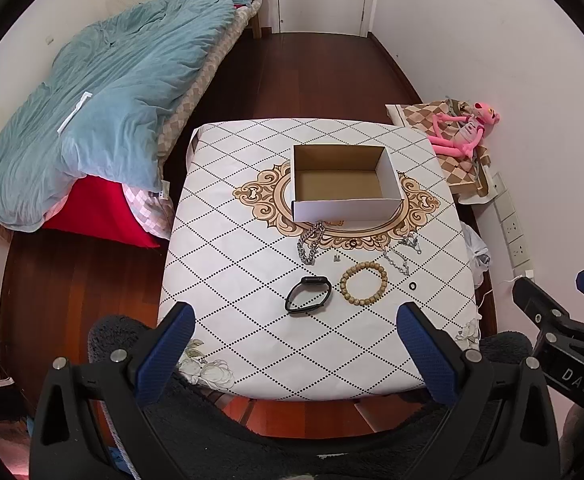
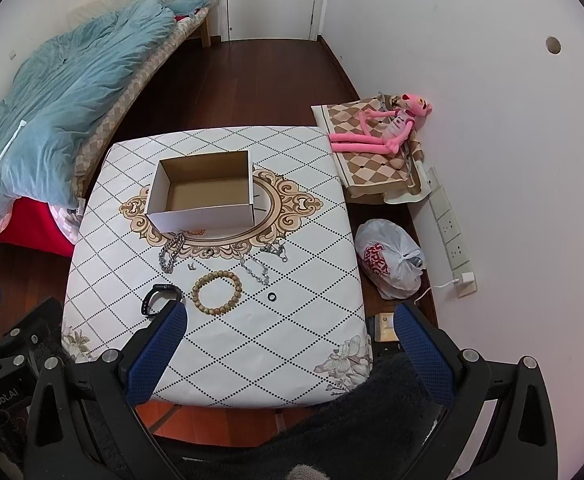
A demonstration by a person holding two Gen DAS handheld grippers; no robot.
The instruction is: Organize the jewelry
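Observation:
An open, empty cardboard box (image 1: 346,200) (image 2: 200,216) stands mid-table. In front of it lie a heavy silver chain (image 1: 310,244) (image 2: 171,254), a thin silver chain (image 1: 402,254) (image 2: 262,260), a wooden bead bracelet (image 1: 363,289) (image 2: 216,293), a black watch band (image 1: 308,300) (image 2: 157,298), a small black ring (image 1: 412,286) (image 2: 271,297) and a tiny metal piece (image 1: 336,258) (image 2: 191,267). My left gripper (image 1: 294,322) and right gripper (image 2: 290,320) are open and empty, held above the table's near edge.
A white patterned cloth covers the table (image 1: 252,320) (image 2: 252,360). A bed with a blue duvet (image 1: 104,100) lies left. A pink plush toy (image 2: 388,128) on a checked cushion, a tied plastic bag (image 2: 390,258) and wall sockets (image 2: 452,236) are on the right.

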